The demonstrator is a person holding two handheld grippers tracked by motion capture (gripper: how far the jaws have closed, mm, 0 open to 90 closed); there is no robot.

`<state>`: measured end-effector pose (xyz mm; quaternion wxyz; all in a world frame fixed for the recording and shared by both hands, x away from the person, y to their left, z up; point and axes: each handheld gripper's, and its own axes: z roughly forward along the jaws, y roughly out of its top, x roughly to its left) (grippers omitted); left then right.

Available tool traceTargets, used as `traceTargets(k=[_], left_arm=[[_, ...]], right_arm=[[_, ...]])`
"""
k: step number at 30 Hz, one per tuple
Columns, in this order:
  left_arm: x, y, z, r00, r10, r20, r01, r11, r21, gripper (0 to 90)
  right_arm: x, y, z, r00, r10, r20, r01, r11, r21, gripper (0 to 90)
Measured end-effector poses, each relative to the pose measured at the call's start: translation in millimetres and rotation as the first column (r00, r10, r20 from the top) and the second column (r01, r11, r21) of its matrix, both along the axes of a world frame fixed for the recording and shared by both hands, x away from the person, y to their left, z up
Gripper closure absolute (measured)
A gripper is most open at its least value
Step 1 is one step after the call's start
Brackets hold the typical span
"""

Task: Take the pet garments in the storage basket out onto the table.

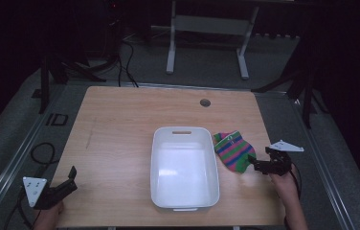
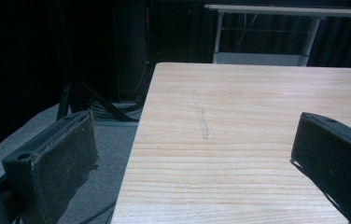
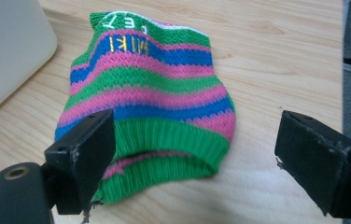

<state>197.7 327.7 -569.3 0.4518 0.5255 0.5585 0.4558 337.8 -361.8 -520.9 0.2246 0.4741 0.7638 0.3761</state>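
A: The striped sock (image 3: 150,100) is found flat on the table, just right of the white tub (image 1: 184,167). Right gripper (image 3: 197,158) jaws are spread, unclamped.

B: Left gripper (image 2: 197,163) likewise spread, nothing held. The cuff should be straddled squarely before closing.

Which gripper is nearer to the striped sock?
The right gripper: its open fingers sit at the striped sock's green cuff. The left gripper is far across the white bin, at the table corner.
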Motion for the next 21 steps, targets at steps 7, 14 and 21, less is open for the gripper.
traceTargets(k=[7,14,21], left_arm=[[0.2,-0.4,0.0,1.0,0.001,-0.001,-0.001,1.0,0.002,1.0],[0.1,-0.6,0.0,1.0,0.001,-0.001,-0.001,1.0,0.005,0.9],[0.1,-0.6,0.0,1.0,0.002,0.0,-0.002,1.0,0.004,0.9]], right_arm=[[-25.0,-14.9,-12.9,0.9988,-0.029,0.04,0.029,0.9995,0.012,12.2],[-47.1,-25.5,-24.1,0.9934,-0.081,0.081,0.079,0.9965,0.028,12.2],[-63.2,-32.4,-29.1,0.9845,-0.112,0.135,0.106,0.9931,0.05,12.2]])
